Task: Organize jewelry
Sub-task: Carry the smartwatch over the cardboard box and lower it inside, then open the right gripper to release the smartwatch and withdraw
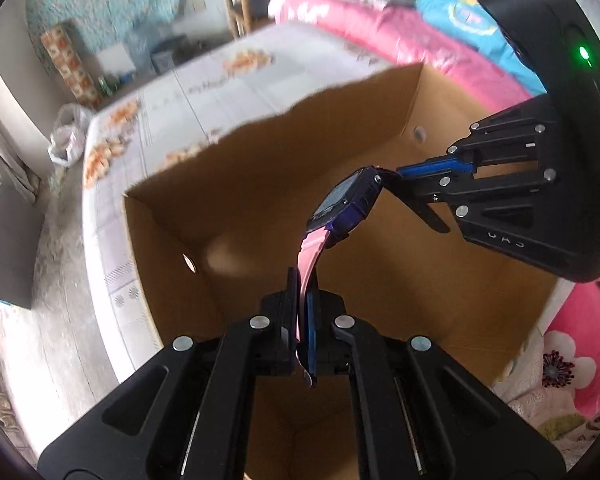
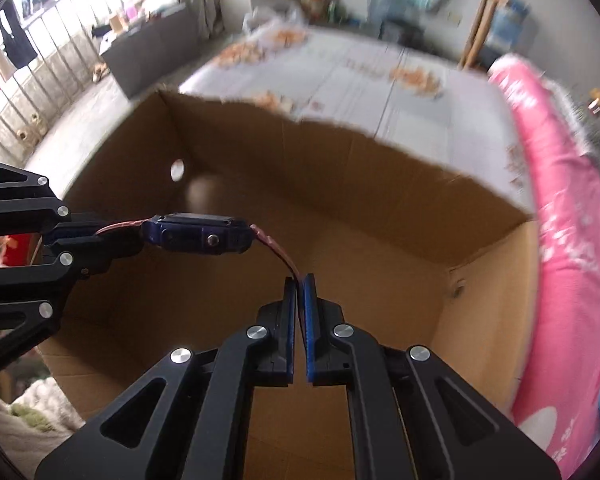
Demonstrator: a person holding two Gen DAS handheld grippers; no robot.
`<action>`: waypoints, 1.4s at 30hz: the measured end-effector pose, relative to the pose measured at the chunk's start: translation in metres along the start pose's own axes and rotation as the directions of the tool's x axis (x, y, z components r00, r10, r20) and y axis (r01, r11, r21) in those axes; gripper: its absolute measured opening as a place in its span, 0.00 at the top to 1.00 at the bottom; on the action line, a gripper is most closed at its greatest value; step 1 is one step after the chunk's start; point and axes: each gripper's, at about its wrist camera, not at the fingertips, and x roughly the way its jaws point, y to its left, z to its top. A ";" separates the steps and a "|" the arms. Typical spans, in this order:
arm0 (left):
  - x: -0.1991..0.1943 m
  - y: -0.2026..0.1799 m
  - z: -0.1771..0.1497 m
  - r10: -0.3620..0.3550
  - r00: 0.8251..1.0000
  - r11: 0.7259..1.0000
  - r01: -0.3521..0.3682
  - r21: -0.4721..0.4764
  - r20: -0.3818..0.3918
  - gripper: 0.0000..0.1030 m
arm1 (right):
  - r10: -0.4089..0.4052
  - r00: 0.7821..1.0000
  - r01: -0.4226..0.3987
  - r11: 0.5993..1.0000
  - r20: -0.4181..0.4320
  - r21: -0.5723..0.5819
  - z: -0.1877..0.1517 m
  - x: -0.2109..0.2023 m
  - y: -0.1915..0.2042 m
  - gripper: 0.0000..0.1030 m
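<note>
Watch (image 1: 342,204) with a dark blue case and pink strap is hanging in the air over an open cardboard box (image 1: 260,184), stretched between both claws, so it's not touching the box at all. Left claw (image 1: 303,312) is pinching one end of the pink strap between its blue pads, jaws pretty much closed on it, and you can see the strap tail poking out below the fingers in the left wrist view. Right claw (image 1: 404,174) is coming in from the right side and clamping the other strap end right next to the watch case; in the right wrist view that same claw (image 2: 299,280) is squeezing the thin strap tip with basically no gap showing. Watch face is tilting up and sideways in the left view, and in the right view you're looking at its edge with a round button. Box is sitting on a bed (image 1: 204,92) with a pale patterned sheet, and a pink floral quilt (image 1: 384,36) is bunching up along the far side of the box. Everything in the background is looking kinda blurry
</note>
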 end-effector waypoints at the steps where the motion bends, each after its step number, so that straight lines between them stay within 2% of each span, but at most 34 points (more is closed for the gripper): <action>1: 0.010 0.001 -0.003 -0.004 1.000 1.000 0.004 0.003 -0.027 0.97 | 0.028 0.998 -0.027 1.000 -0.050 0.012 0.006 0.012 -0.005 0.96; 4: 0.024 0.008 0.003 -0.022 0.995 1.000 0.022 0.001 -0.093 0.96 | 0.086 0.982 -0.083 0.996 -0.170 0.026 0.017 0.044 -0.016 0.96; 8: 0.034 0.015 0.004 -0.030 0.989 1.000 0.029 -0.007 -0.143 0.95 | 0.125 0.963 -0.116 0.992 -0.239 0.051 0.026 0.062 -0.021 0.92; 11: 0.039 0.020 0.005 -0.024 0.987 0.999 0.020 -0.026 -0.159 0.93 | 0.122 0.959 -0.108 0.992 -0.256 0.068 0.034 0.075 -0.029 0.90; 14: 0.038 0.027 0.007 -0.013 0.989 0.999 0.007 -0.040 -0.149 0.92 | 0.075 0.970 -0.062 0.996 -0.231 0.066 0.040 0.079 -0.036 0.77; 16: 0.034 0.027 0.006 0.007 0.992 0.999 -0.013 -0.041 -0.129 0.91 | 0.071 0.976 -0.055 0.995 -0.205 0.083 0.044 0.078 -0.044 0.68; 18: 0.030 0.030 0.006 0.018 0.995 0.999 -0.023 -0.045 -0.102 0.88 | 0.080 0.979 -0.060 0.992 -0.185 0.109 0.046 0.077 -0.051 0.64; 21: 0.017 0.032 0.002 0.039 0.998 0.998 -0.041 -0.050 -0.041 0.76 | 0.044 0.989 -0.028 0.992 -0.141 0.119 0.047 0.068 -0.059 0.62; 28: -0.022 0.030 -0.015 0.053 0.993 0.996 -0.046 -0.075 0.102 0.65 | 0.004 0.999 0.001 0.989 -0.033 0.148 0.040 0.042 -0.065 0.61; 30: -0.031 0.031 -0.014 0.049 0.988 0.996 -0.037 -0.087 0.146 0.62 | -0.011 1.000 0.012 0.989 -0.008 0.149 0.037 0.032 -0.067 0.61; 32: -0.035 0.041 -0.004 0.043 0.982 0.995 -0.024 -0.101 0.185 0.54 | -0.015 1.000 0.013 0.988 0.013 0.151 0.032 0.023 -0.068 0.60; 36: -0.065 0.040 -0.021 0.039 0.959 0.990 0.001 -0.141 0.280 0.35 | -0.020 0.997 0.008 0.987 0.077 0.160 0.020 0.002 -0.058 0.56; 42: -0.105 0.041 -0.053 0.041 0.929 0.980 0.034 -0.197 0.368 0.18 | -0.026 0.981 -0.008 0.984 0.190 0.176 0.005 -0.041 -0.033 0.56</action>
